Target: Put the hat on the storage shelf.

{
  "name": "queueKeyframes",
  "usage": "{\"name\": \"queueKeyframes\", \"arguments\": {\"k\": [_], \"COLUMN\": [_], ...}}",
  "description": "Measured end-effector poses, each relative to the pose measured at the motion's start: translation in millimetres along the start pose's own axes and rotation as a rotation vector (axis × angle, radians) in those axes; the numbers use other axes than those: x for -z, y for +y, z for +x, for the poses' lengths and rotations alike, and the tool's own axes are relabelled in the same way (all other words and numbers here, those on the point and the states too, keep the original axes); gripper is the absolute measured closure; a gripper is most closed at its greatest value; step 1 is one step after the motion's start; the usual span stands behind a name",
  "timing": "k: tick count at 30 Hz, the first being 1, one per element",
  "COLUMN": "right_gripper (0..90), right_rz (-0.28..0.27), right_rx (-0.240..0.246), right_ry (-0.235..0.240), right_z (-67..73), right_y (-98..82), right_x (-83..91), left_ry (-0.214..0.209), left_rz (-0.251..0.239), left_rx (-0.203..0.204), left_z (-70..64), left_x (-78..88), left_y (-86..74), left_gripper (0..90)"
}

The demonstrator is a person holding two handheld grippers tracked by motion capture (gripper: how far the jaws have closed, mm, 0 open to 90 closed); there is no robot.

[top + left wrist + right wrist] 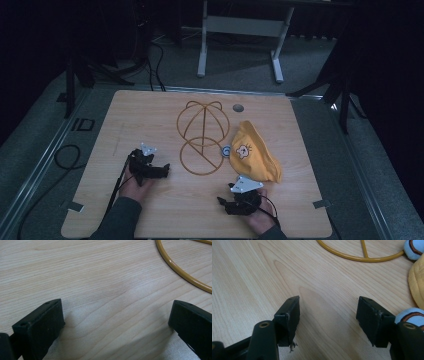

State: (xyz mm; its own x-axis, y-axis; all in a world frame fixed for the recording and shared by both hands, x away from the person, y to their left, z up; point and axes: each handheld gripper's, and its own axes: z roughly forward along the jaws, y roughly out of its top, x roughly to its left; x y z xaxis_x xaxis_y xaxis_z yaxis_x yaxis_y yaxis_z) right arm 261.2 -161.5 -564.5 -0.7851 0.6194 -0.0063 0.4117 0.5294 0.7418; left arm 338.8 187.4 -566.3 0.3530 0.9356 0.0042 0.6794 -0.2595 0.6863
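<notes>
A: Taking the wire frame [202, 137] as the marker, where is the left claw [162, 170]?
B: Just left of its lower ring, low over the wooden surface [150, 115], jaws spread wide with nothing between them.
A: And right of the frame?
B: The yellow hat [252, 152] lies touching the frame's right side (bear patch up). The right claw [222, 202] sits below the frame, likewise released and empty.

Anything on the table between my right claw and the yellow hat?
Nothing visible. The right claw rests open on bare wood, and the yellow hat lies just beyond it, with only tabletop between. The wire hat stand sits off to the hat's left, out of that path.
</notes>
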Motion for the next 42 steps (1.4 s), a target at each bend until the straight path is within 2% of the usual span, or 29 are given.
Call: {"name": "queueKeyframes", "arguments": {"k": [11, 18, 22, 24, 29, 38, 42], "right_gripper": [35.6, 35.9, 44.8, 48.1, 52.3, 60.2, 60.4], "right_rz": [0.012, 0.037, 0.062, 0.066, 0.067, 0.093, 0.094], "right_rx": [0.001, 0.005, 0.014, 0.054, 0.071, 0.091, 0.087], "right_ry": [-0.001, 0.006, 0.009, -0.007, -0.026, -0.119, -0.152], "right_z": [0.3, -0.4, -0.1, 3.0, 2.3, -18.3, -25.9], "right_y": [1.3, 4.6, 7.5, 8.3, 12.7, 17.6, 17.6], "right_x": [0.3, 0.4, 2.3, 4.8, 9.4, 21.2, 26.9], "left_ry": [0.000, 0.000, 0.000, 0.000, 0.000, 0.000, 0.000], "left_rz": [0.000, 0.000, 0.000, 0.000, 0.000, 0.000, 0.000], "left_rx": [-0.001, 0.000, 0.000, 0.000, 0.000, 0.000, 0.000], "left_z": [0.0, 0.0, 0.0, 0.0, 0.0, 0.0, 0.0], "left_x": [0.0, 0.0, 0.0, 0.0, 0.0, 0.0, 0.0], "left_y": [0.0, 0.0, 0.0, 0.0, 0.0, 0.0, 0.0], "left_gripper": [0.1, 0.1, 0.1, 0.1, 0.1, 0.1, 0.1]}}
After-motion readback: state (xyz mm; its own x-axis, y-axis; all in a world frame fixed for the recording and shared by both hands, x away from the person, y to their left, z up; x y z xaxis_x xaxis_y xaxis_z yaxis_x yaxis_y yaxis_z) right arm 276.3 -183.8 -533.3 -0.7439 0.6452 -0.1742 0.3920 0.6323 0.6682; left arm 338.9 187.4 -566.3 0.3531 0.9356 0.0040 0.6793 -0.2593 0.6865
